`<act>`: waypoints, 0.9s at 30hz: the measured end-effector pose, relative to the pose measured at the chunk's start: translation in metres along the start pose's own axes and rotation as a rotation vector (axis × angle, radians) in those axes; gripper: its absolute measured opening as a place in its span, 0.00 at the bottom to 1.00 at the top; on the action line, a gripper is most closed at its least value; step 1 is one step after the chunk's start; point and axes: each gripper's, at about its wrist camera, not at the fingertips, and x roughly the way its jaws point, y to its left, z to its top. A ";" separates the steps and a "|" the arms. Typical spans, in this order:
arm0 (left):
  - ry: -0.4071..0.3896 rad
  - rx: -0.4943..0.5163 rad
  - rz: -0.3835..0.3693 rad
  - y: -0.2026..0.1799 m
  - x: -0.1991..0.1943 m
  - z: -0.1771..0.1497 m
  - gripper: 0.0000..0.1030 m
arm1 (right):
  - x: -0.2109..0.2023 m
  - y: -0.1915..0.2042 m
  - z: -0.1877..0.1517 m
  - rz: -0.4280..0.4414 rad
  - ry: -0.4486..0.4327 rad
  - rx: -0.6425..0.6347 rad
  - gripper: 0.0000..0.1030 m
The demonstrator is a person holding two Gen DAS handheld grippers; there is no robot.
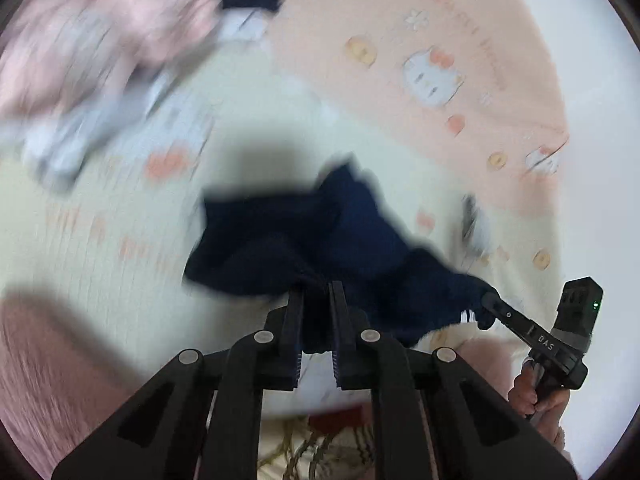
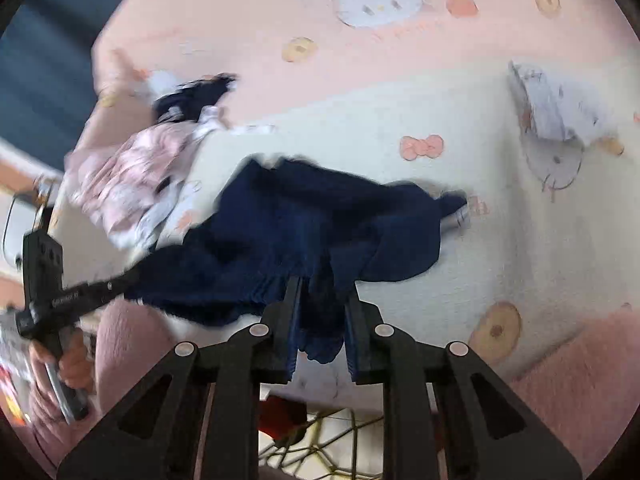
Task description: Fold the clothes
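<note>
Two grippers: left gripper [image 1: 316, 292] and right gripper [image 2: 322, 292] angled downward — each clamped on crumpled navy-blue fabric garment [image 2: 296, 224]
Garment: frame centre, hanging over cream cartoon-print bedsheet [image 2: 500, 240]
Room: bare sheet at right — pink-white clothes pile [image 2: 128, 184] left

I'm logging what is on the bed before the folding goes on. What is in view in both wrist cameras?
navy garment: one, dark blue, hanging bunched over the blanket, pinched by both tools
pink garment: one, pale pink and white, crumpled on the blanket beyond the navy one
dark item: one, black and white, past the pink garment; too blurred to identify
pale folded cloth: one, whitish, on the blanket to the right in the right wrist view
blanket: one, cream and peach with cat-face print, under everything
left tool: one, black, shut on the navy garment
right tool: one, black, shut on the navy garment
</note>
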 end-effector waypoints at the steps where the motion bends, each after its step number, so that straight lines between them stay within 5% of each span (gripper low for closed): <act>1: -0.054 0.036 -0.017 -0.019 -0.013 0.012 0.11 | -0.013 0.007 0.019 0.009 -0.050 -0.016 0.16; 6: -0.391 0.271 -0.121 -0.116 -0.133 0.050 0.11 | -0.142 0.072 0.080 0.078 -0.445 -0.201 0.16; 10: -0.407 0.270 -0.136 -0.109 -0.143 0.036 0.11 | -0.191 0.077 0.069 0.074 -0.549 -0.214 0.16; 14: -0.271 0.171 -0.092 -0.069 -0.092 0.004 0.11 | -0.152 0.034 0.027 0.009 -0.414 -0.107 0.16; 22: 0.078 -0.002 0.128 0.021 0.069 -0.060 0.11 | 0.042 -0.058 -0.063 -0.164 0.066 0.065 0.16; 27: 0.095 0.037 0.151 0.018 0.068 -0.083 0.11 | 0.040 -0.068 -0.078 -0.167 0.094 0.077 0.16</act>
